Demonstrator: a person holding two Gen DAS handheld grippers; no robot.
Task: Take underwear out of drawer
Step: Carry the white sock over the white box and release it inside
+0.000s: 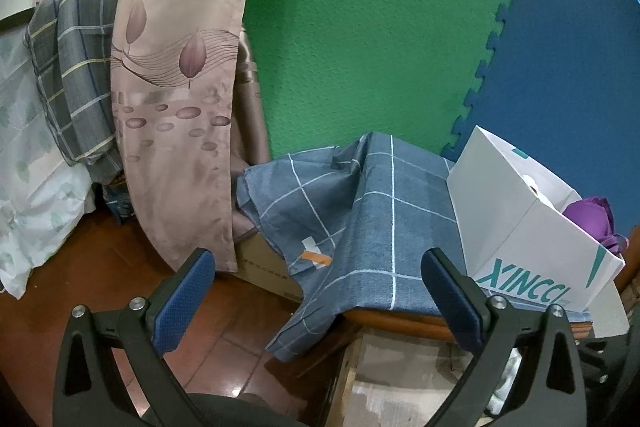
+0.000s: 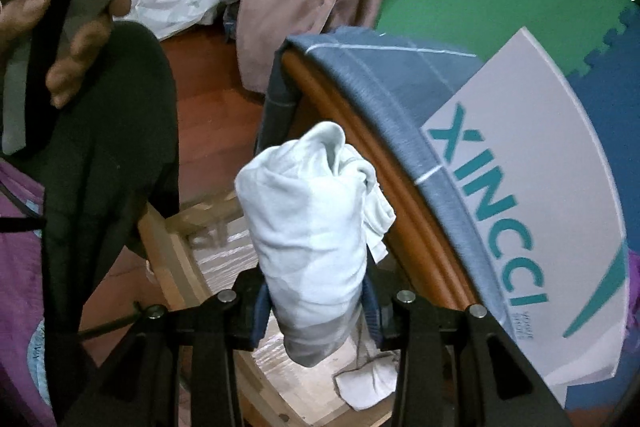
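The right gripper [image 2: 316,303] has its jaws closed around a rolled pale underwear [image 2: 308,227], held above the open wooden drawer [image 2: 176,251]. The left gripper [image 1: 320,287] hangs with jaws wide apart, empty, facing the cloth-covered surface [image 1: 400,195]. Best to lift straight clear of the surface edge, then set it near the white box [image 2: 540,187]; another pale piece [image 2: 368,387] lies in the drawer.

My left gripper [image 1: 316,291] gapes wide, blue-padded fingers [image 1: 182,303] holding nothing. Ahead, a blue-grey checked cloth [image 1: 376,211] drapes the wooden table [image 1: 396,319]; a white XINCCI cardboard box [image 1: 532,227] sits far right, purple fabric [image 1: 592,219] inside.
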